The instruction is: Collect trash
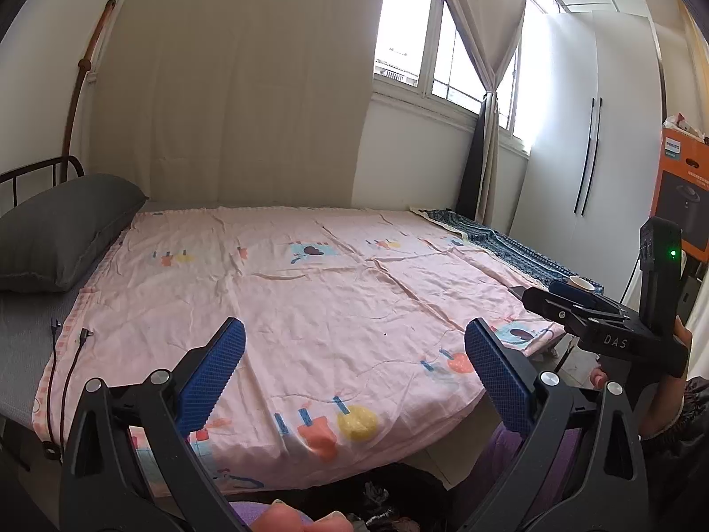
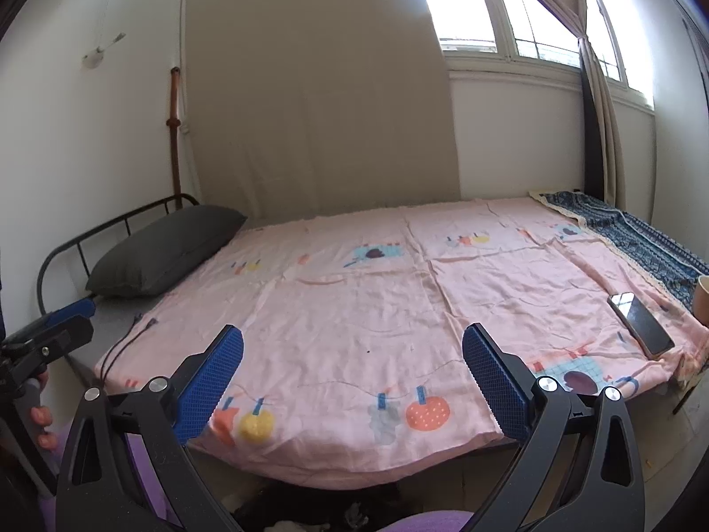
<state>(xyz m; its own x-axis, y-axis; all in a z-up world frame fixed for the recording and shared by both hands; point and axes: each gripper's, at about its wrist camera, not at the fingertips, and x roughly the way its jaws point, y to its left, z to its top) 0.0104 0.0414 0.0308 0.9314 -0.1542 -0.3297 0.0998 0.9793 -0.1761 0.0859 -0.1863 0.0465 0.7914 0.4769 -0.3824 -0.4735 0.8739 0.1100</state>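
A bed with a pink patterned sheet (image 1: 310, 301) fills both views (image 2: 354, 310). My left gripper (image 1: 354, 354) is open and empty, held over the near edge of the bed. My right gripper (image 2: 352, 354) is also open and empty over the near edge. A paper cup (image 1: 581, 283) stands at the bed's right side, cut off at the edge of the right wrist view (image 2: 701, 299). A tiny dark speck (image 2: 368, 348) lies on the sheet. The right gripper body shows in the left wrist view (image 1: 589, 314).
A grey pillow (image 1: 62, 230) lies by the metal headboard at left. A phone (image 2: 641, 324) lies on the sheet at right. Cables (image 1: 66, 368) trail over the left bed edge. A blue patterned cloth (image 2: 638, 239), a wardrobe (image 1: 589, 155) and an orange box (image 1: 682, 186) are at right.
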